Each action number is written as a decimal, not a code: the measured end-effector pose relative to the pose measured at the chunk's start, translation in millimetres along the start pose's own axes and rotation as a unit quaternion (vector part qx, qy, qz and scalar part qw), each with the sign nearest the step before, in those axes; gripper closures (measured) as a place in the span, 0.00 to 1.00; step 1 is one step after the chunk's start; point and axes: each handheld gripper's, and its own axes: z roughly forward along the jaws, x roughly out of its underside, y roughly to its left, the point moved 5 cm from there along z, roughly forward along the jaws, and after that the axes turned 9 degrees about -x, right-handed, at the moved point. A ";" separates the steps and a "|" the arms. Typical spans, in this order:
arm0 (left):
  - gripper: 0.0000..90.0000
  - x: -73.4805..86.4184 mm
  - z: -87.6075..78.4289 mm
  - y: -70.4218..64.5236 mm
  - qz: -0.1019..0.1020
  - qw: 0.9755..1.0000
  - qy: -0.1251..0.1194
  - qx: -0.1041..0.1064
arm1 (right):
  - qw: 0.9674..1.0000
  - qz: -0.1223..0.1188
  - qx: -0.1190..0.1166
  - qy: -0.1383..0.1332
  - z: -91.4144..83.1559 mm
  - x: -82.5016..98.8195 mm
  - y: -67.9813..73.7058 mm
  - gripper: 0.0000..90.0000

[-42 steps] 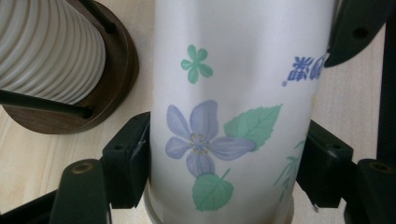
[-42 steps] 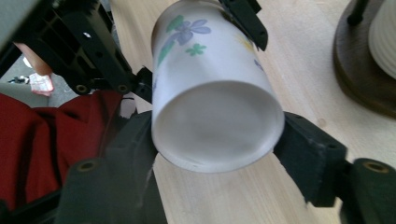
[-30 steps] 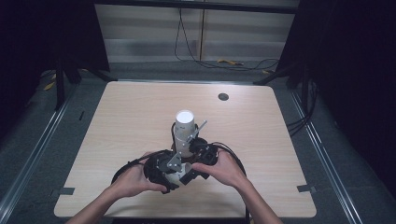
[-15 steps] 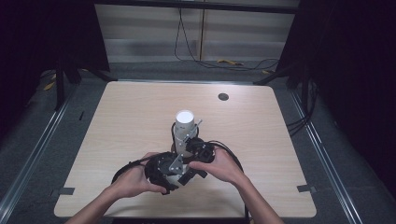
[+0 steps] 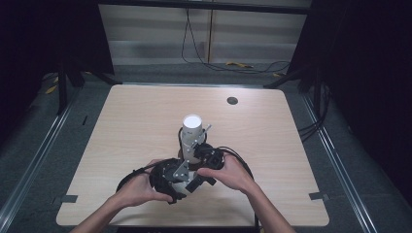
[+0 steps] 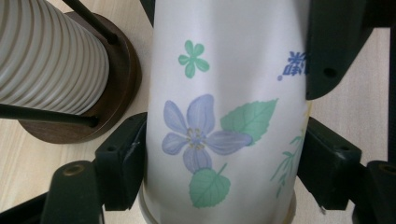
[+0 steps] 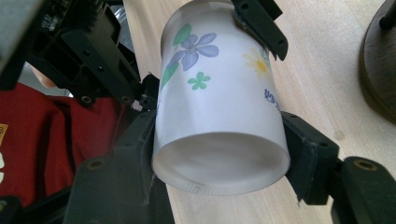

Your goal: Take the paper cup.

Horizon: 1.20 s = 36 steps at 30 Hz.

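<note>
Pale wooden counter (image 5: pixel 131 126), near edge: both tongs close on one flowered paper cup (image 7: pixel 219 98), the right tongs (image 7: pixel 219 154) clamped at its base, the left tongs (image 6: pixel 224 172), jaws just eased wider, against its sides, beside a cup stack (image 5: pixel 192 131).

High view: paper cup (image 5: pixel 186 171) mostly hidden between both grippers and the hands, floral print too small to tell there. Left gripper (image 5: pixel 167 180) and right gripper (image 5: pixel 206 165) overlap; jaw tips not visible from above.

Left gripper view: cup's rim and base cut off by top and bottom edges; blue print (image 6: pixel 295 63) half covered by the other gripper's jaw, unreadable. Ribbed cup stack (image 6: pixel 46 60) on its wooden base (image 6: pixel 119 88) cut off at left and top.

Right gripper view: cup's far end blurred; wooden base cropped at right edge; red clothing (image 7: pixel 42 140) partly blocked by the left gripper's body.
</note>
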 end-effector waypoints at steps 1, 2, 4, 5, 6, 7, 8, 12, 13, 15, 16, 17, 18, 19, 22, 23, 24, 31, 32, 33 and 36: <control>0.27 0.1 0.3 0.4 -0.002 1.000 -0.003 0.000 | 1.000 -0.002 -0.003 0.001 -0.2 0.3 0.3 0.40; 0.26 0.2 0.2 0.3 -0.008 1.000 -0.006 0.003 | 1.000 -0.002 -0.001 -0.001 -0.6 0.3 0.4 0.40; 0.25 0.3 0.1 -0.1 -0.019 1.000 -0.018 0.004 | 1.000 -0.003 -0.002 -0.002 -1.5 0.5 0.7 0.40; 0.25 0.5 -0.6 0.5 -0.021 1.000 -0.022 0.002 | 1.000 -0.002 -0.005 -0.005 -2.2 0.7 1.2 0.40; 0.22 1.4 -1.1 1.6 -0.028 0.999 -0.031 -0.002 | 1.000 0.000 -0.003 -0.007 -3.6 1.6 1.3 0.40; 0.20 1.4 -1.1 1.6 -0.028 0.999 -0.031 -0.002 | 1.000 0.002 -0.004 -0.006 -4.3 2.2 1.7 0.40; 0.19 1.9 -1.2 1.6 -0.037 0.999 -0.035 -0.003 | 1.000 0.002 -0.004 -0.006 -4.3 2.2 1.7 0.40; 0.20 4.4 -2.2 2.4 -0.043 0.998 -0.042 -0.002 | 1.000 0.001 -0.001 -0.007 -6.7 4.1 2.5 0.40; 0.20 4.4 -2.2 2.4 -0.043 0.998 -0.042 -0.002 | 1.000 0.001 -0.001 -0.007 -6.7 4.1 2.5 0.40; 0.20 4.8 -2.2 2.3 -0.045 0.998 -0.046 -0.003 | 1.000 0.003 0.001 -0.007 -6.6 4.3 3.1 0.40; 0.20 5.1 -2.2 2.5 -0.047 0.998 -0.048 -0.002 | 1.000 0.004 0.002 -0.008 -6.6 4.4 3.3 0.40; 0.20 5.4 -2.4 2.9 -0.046 0.998 -0.050 -0.001 | 1.000 0.005 0.003 -0.008 -6.7 4.4 3.4 0.40; 0.20 6.1 -2.7 2.8 -0.051 0.997 -0.051 -0.002 | 1.000 0.005 0.003 -0.009 -6.9 4.6 3.4 0.40; 0.20 6.9 -3.6 3.6 -0.055 0.997 -0.058 -0.003 | 1.000 0.006 0.008 -0.010 -7.4 4.9 2.7 0.40; 0.19 7.6 -6.7 5.5 -0.060 0.996 -0.066 -0.004 | 1.000 0.008 0.015 -0.008 -7.6 6.1 1.3 0.40; 0.19 7.6 -6.7 5.5 -0.060 0.996 -0.066 -0.004 | 1.000 0.008 0.015 -0.008 -7.6 6.1 1.3 0.40; 0.19 7.6 -7.3 6.4 -0.057 0.996 -0.069 -0.006 | 1.000 0.008 0.015 -0.009 -8.0 6.1 1.5 0.40; 0.18 8.9 -14.0 10.8 -0.076 0.994 -0.083 -0.010 | 0.999 0.012 0.024 -0.018 -14.7 10.7 1.1 0.40; 0.18 8.9 -14.0 10.8 -0.076 0.994 -0.083 -0.010 | 0.999 0.012 0.024 -0.018 -14.7 10.7 1.1 0.40; 0.18 8.7 -14.7 12.1 -0.083 0.992 -0.093 -0.015 | 0.999 0.012 0.021 -0.025 -19.4 13.3 0.7 0.40; 0.18 9.1 -15.5 14.6 -0.093 0.990 -0.103 -0.015 | 0.999 0.015 0.021 -0.031 -22.5 16.1 0.3 0.40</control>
